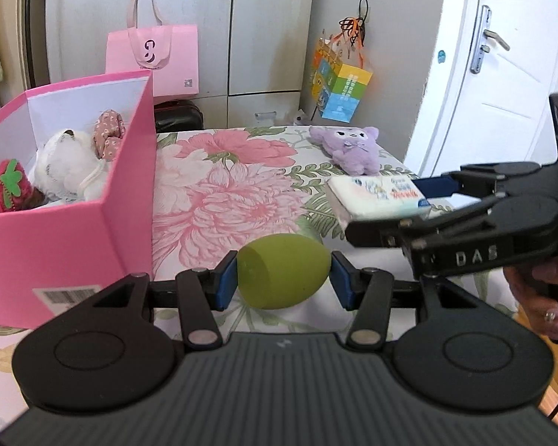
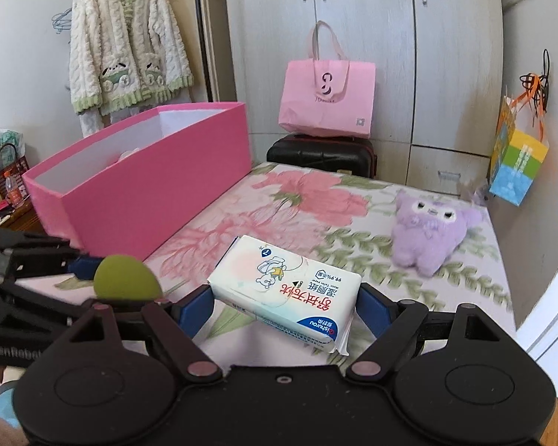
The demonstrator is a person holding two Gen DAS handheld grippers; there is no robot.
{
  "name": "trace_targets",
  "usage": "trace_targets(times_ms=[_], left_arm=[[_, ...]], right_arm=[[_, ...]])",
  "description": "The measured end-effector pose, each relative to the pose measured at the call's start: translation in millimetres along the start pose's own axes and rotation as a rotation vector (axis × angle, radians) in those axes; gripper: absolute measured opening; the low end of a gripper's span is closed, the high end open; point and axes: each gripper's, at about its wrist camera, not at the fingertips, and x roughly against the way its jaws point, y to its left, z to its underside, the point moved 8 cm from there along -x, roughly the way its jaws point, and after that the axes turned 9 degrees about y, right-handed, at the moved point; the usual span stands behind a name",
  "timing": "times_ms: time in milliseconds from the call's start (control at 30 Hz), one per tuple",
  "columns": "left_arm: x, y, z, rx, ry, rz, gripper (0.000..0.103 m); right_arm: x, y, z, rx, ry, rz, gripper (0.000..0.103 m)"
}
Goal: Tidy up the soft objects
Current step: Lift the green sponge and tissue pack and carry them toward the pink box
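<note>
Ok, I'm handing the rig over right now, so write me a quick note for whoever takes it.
Left gripper: shut on the green sponge egg, lifted over the bed.
Right gripper: shut on the wet wipes pack, also lifted.
Pink box stands to the left on the bed; already inside are a white plush, a strawberry toy and a floral fabric piece.
Left to do: drop both held items in the box, then fetch the purple plush from the bed's far right.

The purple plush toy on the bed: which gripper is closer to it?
Right. The right gripper, holding the wipes pack, is nearer the purple plush toy; the left gripper is farther off, beside the pink box.
</note>
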Motion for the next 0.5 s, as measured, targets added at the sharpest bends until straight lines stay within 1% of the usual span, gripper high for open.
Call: trace_targets(times_ms=[100, 267, 367, 500], left_arm=[[10.0, 6.0, 4.3, 0.006, 0.01, 0.027, 0.051], [28.2, 17.6, 13.8, 0.013, 0.021, 0.063, 0.051], [41.3, 22.9, 17.9, -0.007, 0.027, 0.078, 0.051], [60.5, 29.0, 20.9, -0.03, 0.029, 0.075, 0.051]], right_arm=[[7.4, 10.5, 8.6, 0.0, 0.008, 0.007, 0.086], [21.6, 24.9, 21.0, -0.011, 0.033, -0.019, 0.086], [26.0, 36.8, 26.5, 0.004, 0.083, -0.052, 0.086], [34.4, 54.5, 28.8, 0.039, 0.132, -0.074, 0.086]])
